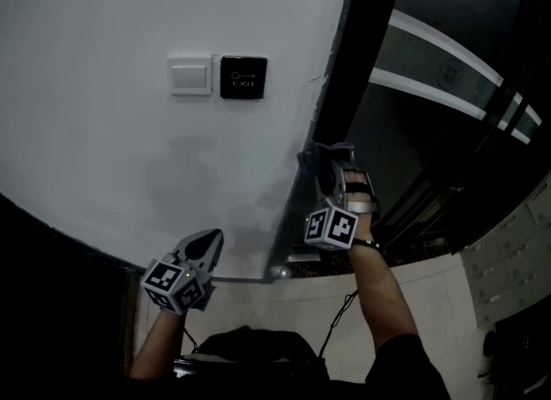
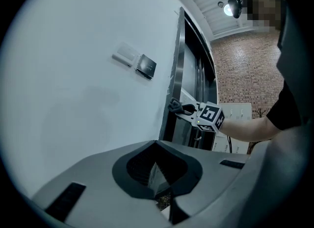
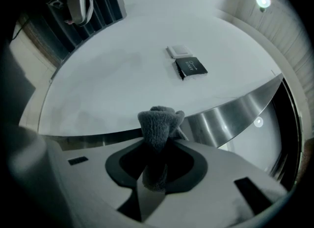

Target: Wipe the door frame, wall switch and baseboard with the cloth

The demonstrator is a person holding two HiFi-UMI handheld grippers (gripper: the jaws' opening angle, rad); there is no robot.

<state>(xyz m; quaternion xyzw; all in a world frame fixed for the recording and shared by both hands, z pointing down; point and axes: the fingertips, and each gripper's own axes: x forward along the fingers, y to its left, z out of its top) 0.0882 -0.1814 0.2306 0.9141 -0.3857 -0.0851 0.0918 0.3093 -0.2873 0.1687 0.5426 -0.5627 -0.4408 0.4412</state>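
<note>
My right gripper point(image 1: 325, 163) is shut on a bunched grey cloth point(image 1: 315, 156) and holds it against the dark metal door frame point(image 1: 344, 63), about halfway up its visible length. In the right gripper view the cloth point(image 3: 158, 123) sticks up out of the jaws, touching the steel frame strip point(image 3: 230, 110). The white wall switch point(image 1: 189, 76) and a black exit button point(image 1: 244, 77) sit on the white wall, up and to the left of the cloth. My left gripper point(image 1: 205, 246) hangs shut and empty low near the dark baseboard point(image 1: 103, 256).
Glass door panels with pale stripes point(image 1: 448, 80) lie right of the frame. Beige floor tiles point(image 1: 284, 304) run below the wall. A cable point(image 1: 340, 316) dangles from the right arm. A brick wall and a ceiling lamp point(image 2: 228, 9) show in the left gripper view.
</note>
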